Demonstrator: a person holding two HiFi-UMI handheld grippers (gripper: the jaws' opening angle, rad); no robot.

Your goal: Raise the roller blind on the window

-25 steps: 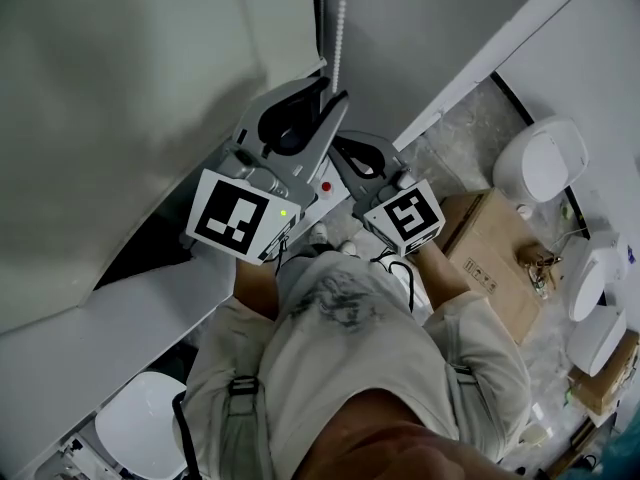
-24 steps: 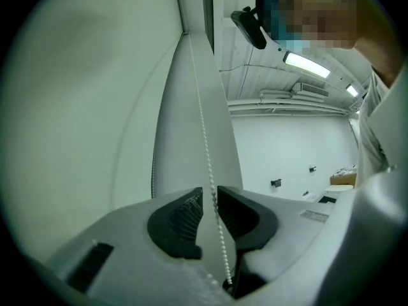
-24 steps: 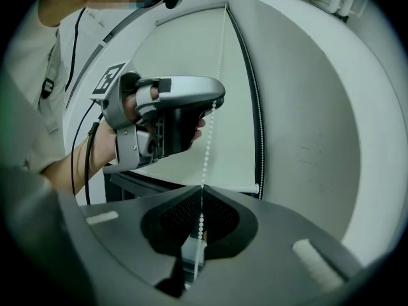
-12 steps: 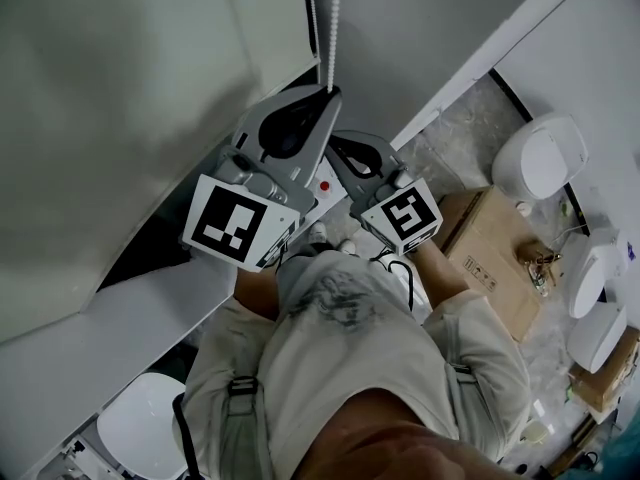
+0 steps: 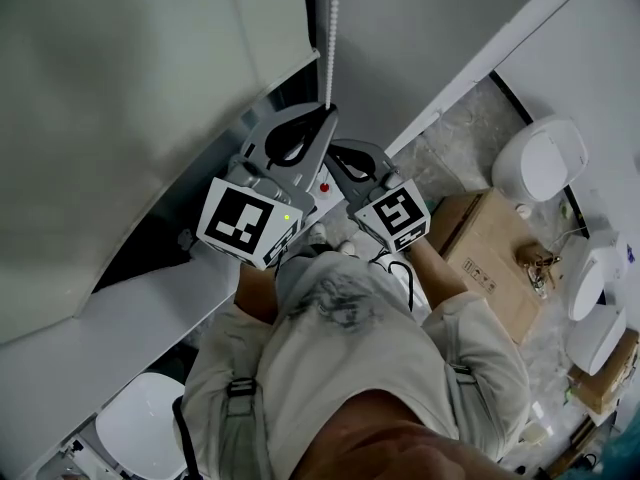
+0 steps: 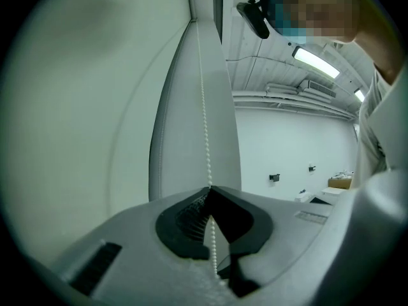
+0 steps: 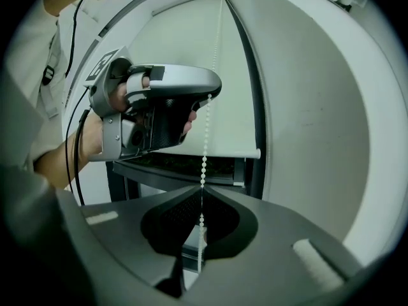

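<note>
Grip confirmed: left tool [image 6: 210,187] and right tool [image 7: 201,187] both clenched on the thin white beaded cord [image 7: 205,139], hanging at the edge of the pale fabric roller blind [image 7: 236,75]. Looks light, limp, slippery (beads help), so pinch between beads.

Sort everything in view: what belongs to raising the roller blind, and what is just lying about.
Belongs to the job:
- bead chain
- roller blind
- left gripper, shut on the bead chain
- right gripper, shut on the bead chain lower down

Just lying about:
- cardboard box on the floor
- white domed objects beside it
</note>
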